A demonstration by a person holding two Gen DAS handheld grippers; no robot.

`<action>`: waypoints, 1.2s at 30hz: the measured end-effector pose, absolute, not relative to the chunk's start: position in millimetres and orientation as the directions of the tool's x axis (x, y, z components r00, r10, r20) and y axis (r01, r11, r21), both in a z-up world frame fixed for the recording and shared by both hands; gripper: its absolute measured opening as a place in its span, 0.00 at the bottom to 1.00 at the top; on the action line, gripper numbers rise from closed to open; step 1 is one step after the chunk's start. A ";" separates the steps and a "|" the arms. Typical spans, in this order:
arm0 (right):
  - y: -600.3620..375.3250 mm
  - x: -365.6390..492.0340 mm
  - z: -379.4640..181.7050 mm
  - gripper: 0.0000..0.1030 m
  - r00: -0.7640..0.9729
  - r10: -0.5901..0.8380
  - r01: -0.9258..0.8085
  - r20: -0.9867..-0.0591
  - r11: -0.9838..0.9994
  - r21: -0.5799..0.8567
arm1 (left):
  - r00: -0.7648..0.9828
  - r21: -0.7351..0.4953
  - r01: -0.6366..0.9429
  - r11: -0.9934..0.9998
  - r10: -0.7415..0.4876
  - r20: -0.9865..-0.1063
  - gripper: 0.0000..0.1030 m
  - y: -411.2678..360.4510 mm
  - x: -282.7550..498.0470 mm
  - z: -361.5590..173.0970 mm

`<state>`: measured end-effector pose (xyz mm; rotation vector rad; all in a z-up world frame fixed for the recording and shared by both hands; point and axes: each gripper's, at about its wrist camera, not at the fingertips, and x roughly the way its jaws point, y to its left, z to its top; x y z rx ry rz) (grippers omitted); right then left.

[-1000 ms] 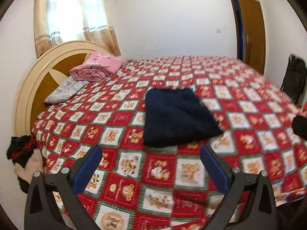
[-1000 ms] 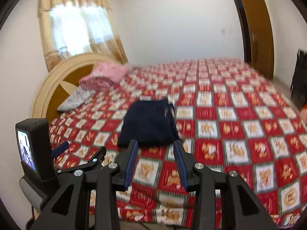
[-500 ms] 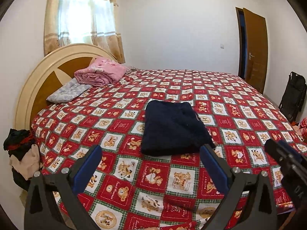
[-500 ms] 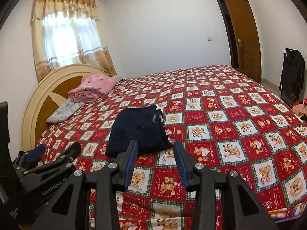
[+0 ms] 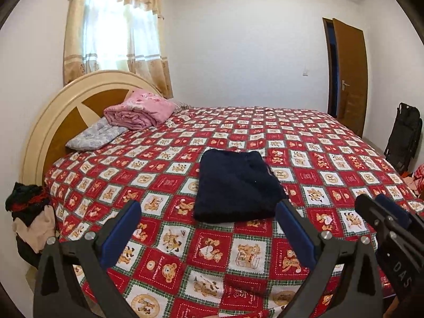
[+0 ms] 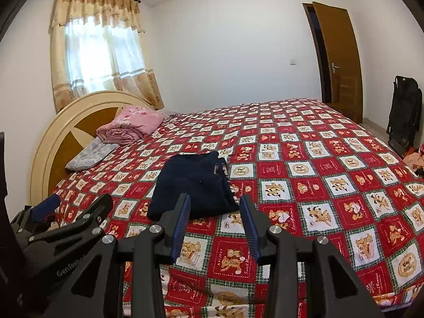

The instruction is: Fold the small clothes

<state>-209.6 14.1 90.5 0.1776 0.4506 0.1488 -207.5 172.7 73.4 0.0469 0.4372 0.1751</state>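
Note:
A dark navy garment (image 5: 235,185) lies folded into a rectangle on the red bear-print bedspread (image 5: 331,159), near the bed's front edge. My left gripper (image 5: 208,208) hovers in front of it, above the bedspread, jaws wide open with nothing between them. From the right wrist the same garment (image 6: 193,182) sits just beyond my right gripper (image 6: 215,198), whose blue pads stand partly apart and empty. Neither gripper touches the cloth. The right gripper (image 5: 384,217) shows at the right edge of the left wrist view, and the left gripper (image 6: 74,212) shows low left in the right wrist view.
A folded pink blanket (image 5: 140,111) and a pale pillow (image 5: 95,137) lie by the rounded headboard (image 5: 53,111). A heap of clothes (image 5: 29,222) sits left of the bed. A black bag (image 6: 404,111) and loose clothes (image 6: 416,159) stand at the right, near a brown door (image 6: 336,58).
Both views have pulled back and tilted up, so the garment looks farther away and more wall and ceiling show. The right gripper has come into the left wrist view. Jaw gaps look unchanged.

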 end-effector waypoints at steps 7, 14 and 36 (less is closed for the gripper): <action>14.6 -208.5 91.5 0.40 0.888 0.186 -0.112 -0.421 0.974 0.196 | 0.889 0.090 -0.155 0.984 0.179 -0.421 1.00 171.2 -207.4 73.6; 14.7 -208.0 90.9 0.40 0.888 0.188 -0.113 -0.420 0.974 0.197 | 0.887 0.082 -0.160 0.984 0.180 -0.425 1.00 173.2 -207.3 73.8; 17.9 -206.9 85.2 0.40 0.880 0.188 -0.109 -0.436 0.974 0.200 | 0.884 0.079 -0.160 0.984 0.178 -0.432 1.00 173.0 -207.3 72.9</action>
